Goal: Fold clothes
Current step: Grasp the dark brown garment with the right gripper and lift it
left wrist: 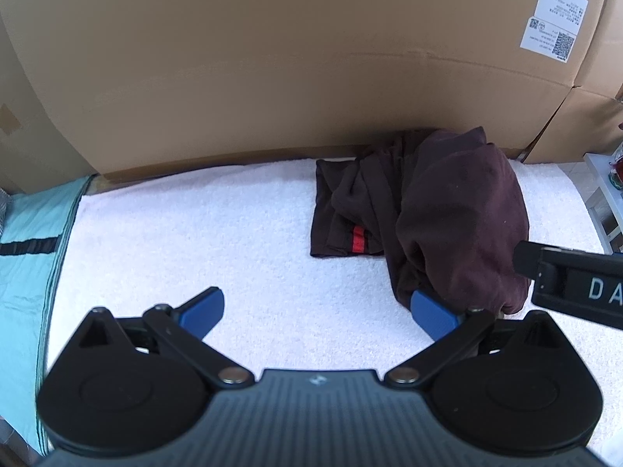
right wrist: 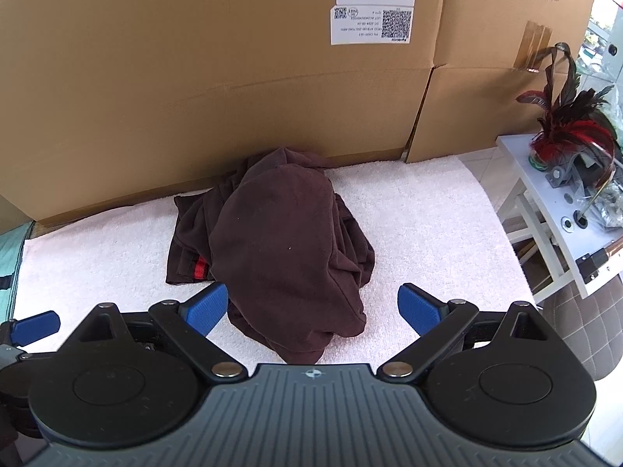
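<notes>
One crumpled maroon garment (right wrist: 288,249) with a red stripe is heaped on the white towel (right wrist: 420,210), against two cardboard boxes (right wrist: 194,89). Both the left gripper (left wrist: 317,311) and the right gripper (right wrist: 313,307) are held spread wide, nothing gripped, just beside its near edge.

Both wrist views look low and close — sharing the dark garment (left wrist: 459,218) (right wrist: 288,249) on white towel (left wrist: 194,233) (right wrist: 420,210)

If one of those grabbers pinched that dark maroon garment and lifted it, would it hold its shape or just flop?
Probably flop. The maroon garment lies in a soft crumpled heap with loose folds, so it would likely sag and unfurl from wherever it is pinched. It looks like thick knit, so perhaps a little weighty. On the fluffy white towel, a push would more likely bunch it than slide it.
</notes>
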A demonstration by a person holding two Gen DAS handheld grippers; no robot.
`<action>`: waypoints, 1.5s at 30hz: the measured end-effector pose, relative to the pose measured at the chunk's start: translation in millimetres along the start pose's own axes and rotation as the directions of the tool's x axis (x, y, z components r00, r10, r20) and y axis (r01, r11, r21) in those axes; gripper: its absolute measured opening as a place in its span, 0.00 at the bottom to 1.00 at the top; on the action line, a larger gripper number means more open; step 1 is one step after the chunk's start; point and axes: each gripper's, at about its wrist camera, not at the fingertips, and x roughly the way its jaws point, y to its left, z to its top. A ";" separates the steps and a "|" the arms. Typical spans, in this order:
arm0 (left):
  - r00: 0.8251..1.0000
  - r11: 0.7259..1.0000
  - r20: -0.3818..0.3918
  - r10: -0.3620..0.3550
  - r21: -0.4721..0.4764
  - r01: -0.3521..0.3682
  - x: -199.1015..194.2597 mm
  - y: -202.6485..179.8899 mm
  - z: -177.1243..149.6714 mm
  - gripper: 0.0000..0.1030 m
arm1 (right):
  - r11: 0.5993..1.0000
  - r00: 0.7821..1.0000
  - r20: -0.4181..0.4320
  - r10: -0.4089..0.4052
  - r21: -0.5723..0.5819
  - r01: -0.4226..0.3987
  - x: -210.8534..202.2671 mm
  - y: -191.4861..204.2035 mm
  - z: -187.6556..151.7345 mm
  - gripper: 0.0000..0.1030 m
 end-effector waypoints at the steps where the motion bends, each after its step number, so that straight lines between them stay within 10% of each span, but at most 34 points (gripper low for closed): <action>1: 1.000 1.000 -0.004 -0.004 0.002 0.004 2.2 0.6 -0.8 0.99 | 1.000 1.000 -0.004 0.005 0.003 -0.005 2.0 -0.7 0.0 0.93; 16: 0.993 0.993 -0.030 -0.111 0.022 0.112 18.6 13.9 -16.8 0.99 | 0.987 0.985 0.134 0.113 -0.128 -0.095 50.6 13.9 31.1 0.73; 17: 0.993 0.993 -0.031 -0.111 0.025 0.112 18.7 14.1 -17.0 0.99 | 0.985 0.985 0.120 0.127 -0.133 -0.111 58.0 15.4 32.1 0.69; 19: 0.994 0.994 -0.032 -0.109 0.019 0.110 18.8 16.4 -17.6 0.99 | 0.983 0.988 0.082 0.133 -0.137 -0.121 65.9 13.4 29.6 0.23; 32: 0.987 0.986 -0.019 -0.158 0.058 0.159 21.5 13.2 -21.9 0.99 | 0.971 0.994 -0.065 0.087 -0.217 -0.099 16.8 -58.8 -46.1 0.00; 35: 0.985 0.982 -0.018 -0.169 0.084 0.170 21.7 8.5 -24.4 0.99 | 0.979 0.982 -0.189 -0.014 -0.204 -0.026 23.3 -87.0 -71.0 0.00; 38: 0.983 0.978 -0.014 -0.181 0.099 0.182 20.9 5.3 -27.7 0.99 | 0.990 0.992 -0.129 -0.016 -0.140 -0.002 12.7 -102.5 -63.5 0.09; 42: 0.982 0.976 -0.009 -0.187 0.112 0.187 16.6 1.8 -32.3 0.99 | 0.998 0.996 0.069 0.053 -0.029 -0.051 9.3 -83.8 -4.8 0.77; 45: 0.984 0.976 0.006 -0.179 0.125 0.177 10.0 2.3 -37.1 0.99 | 0.994 0.983 0.151 0.101 -0.066 -0.091 30.0 -43.7 33.7 0.81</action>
